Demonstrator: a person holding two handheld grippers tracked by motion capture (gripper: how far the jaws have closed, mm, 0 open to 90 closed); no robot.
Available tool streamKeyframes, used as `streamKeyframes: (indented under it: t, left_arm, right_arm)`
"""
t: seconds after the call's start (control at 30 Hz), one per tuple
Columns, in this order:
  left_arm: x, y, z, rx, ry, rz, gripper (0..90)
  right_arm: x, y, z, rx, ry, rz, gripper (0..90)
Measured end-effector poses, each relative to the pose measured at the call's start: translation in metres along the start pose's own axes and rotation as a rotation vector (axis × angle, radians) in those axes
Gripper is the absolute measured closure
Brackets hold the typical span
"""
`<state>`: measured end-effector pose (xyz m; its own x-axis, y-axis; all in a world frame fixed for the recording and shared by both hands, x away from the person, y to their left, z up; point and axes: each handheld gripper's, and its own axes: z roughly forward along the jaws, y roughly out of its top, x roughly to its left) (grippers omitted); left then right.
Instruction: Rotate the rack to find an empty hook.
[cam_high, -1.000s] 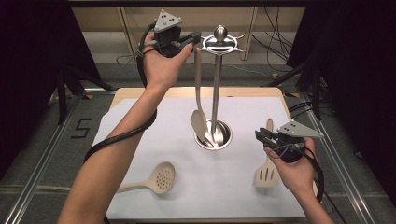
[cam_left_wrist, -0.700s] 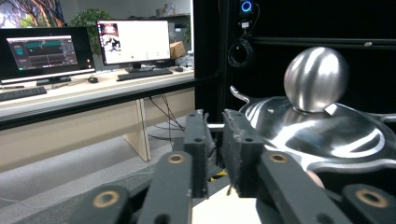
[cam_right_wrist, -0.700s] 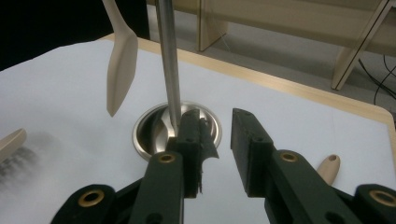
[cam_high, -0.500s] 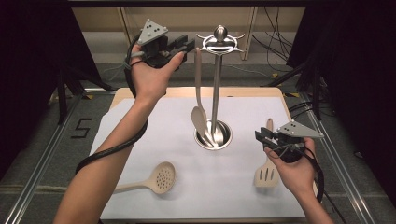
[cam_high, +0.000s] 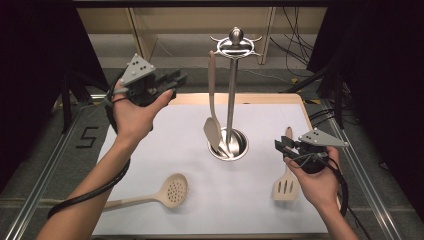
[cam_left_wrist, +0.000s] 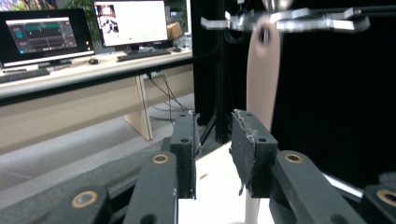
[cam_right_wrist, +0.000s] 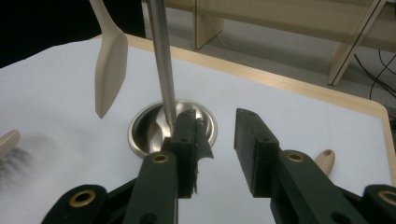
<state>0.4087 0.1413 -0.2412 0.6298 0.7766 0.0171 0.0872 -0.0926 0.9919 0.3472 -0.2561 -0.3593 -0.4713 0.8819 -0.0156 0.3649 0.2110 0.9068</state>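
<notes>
White-covered table (cam_high: 165, 145): steel stand (cam_high: 229, 145), skimmer (cam_high: 165, 192), probably slotted turner (cam_high: 286, 185).

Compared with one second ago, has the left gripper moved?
Yes. The left gripper has moved left and down, away from the stand's top hooks. Its jaws have just been opening, with nothing between them.

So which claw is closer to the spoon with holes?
Right. The right claw hovers beside the slotted turner, across the mat from the spoon with holes; the left claw is up high, farther back.
</notes>
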Motion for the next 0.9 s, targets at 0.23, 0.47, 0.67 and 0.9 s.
streamKeyframes:
  t: [0.23,0.47,0.67,0.9]
  left_arm:
    - [0.007,-0.045,-0.034,0.024,-0.001,-0.013,64.6]
    - [0.020,-0.079,-0.053,0.039,0.029,-0.039,60.1]
    - [0.023,-0.090,-0.059,0.022,0.056,-0.075,57.3]
    - [0.023,-0.092,-0.063,0.007,0.068,-0.069,55.5]
  right_arm:
    - [-0.012,-0.002,0.000,0.035,-0.027,0.032,69.5]
    - [-0.026,-0.007,0.005,0.242,-0.127,0.118,65.7]
    - [-0.038,-0.020,0.014,0.425,-0.149,0.223,63.0]
    - [-0.043,-0.023,0.023,0.491,-0.131,0.199,63.0]
